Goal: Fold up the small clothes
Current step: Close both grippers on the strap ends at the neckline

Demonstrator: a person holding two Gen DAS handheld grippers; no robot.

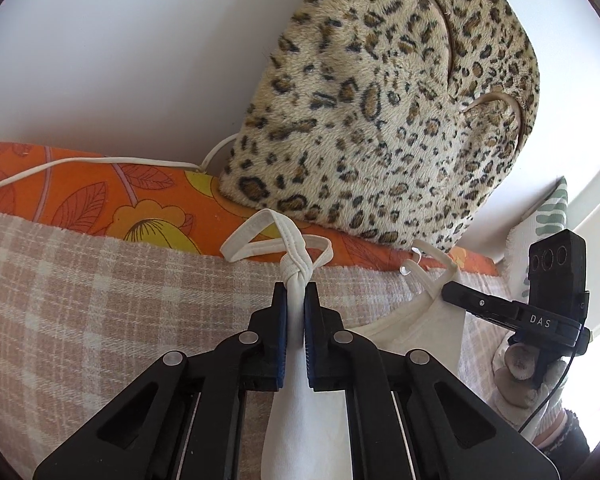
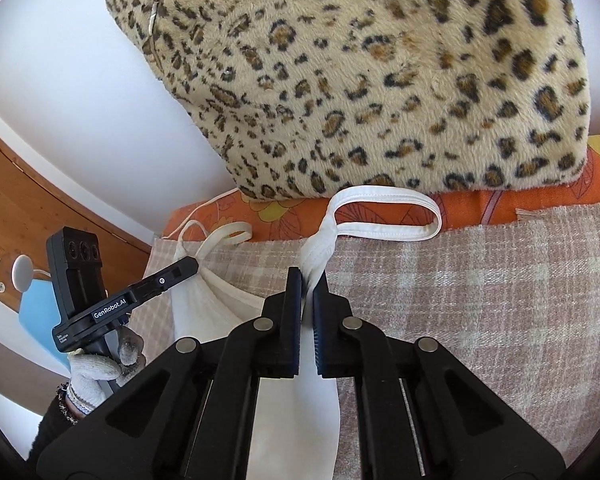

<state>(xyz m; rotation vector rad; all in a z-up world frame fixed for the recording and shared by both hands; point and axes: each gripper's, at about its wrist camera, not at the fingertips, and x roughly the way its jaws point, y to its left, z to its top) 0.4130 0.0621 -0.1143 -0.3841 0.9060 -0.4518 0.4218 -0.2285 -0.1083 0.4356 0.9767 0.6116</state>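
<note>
Left gripper [image 1: 296,292]: jaws clenched on a bunched shoulder of the white top [image 1: 300,420], just below its strap. The strap [image 1: 268,240] loops out past the fingertips, over the blanket edge. The cloth runs back between the fingers toward the camera.

Right gripper [image 2: 307,280]: jaws likewise clenched on the top's other shoulder. Its strap [image 2: 388,216] forms a loop beyond the tips, lying across the edge of the blanket onto the orange sheet.

Each gripper appears in the other's view, off to the side, carried by a hand in a knit glove [image 2: 96,368].

The top hangs between the two grippers, its neckline sagging in a curve [image 2: 220,292], with the body of it above the plaid blanket [image 2: 480,320]; whether the lower part touches the blanket cannot be told.

Beyond the blanket lies an orange floral sheet [image 1: 100,196]. A leopard-print cushion [image 1: 380,120] stands on the sheet against a white wall [image 1: 120,60]. A thin white cable [image 1: 60,166] runs along the sheet's far edge.
</note>
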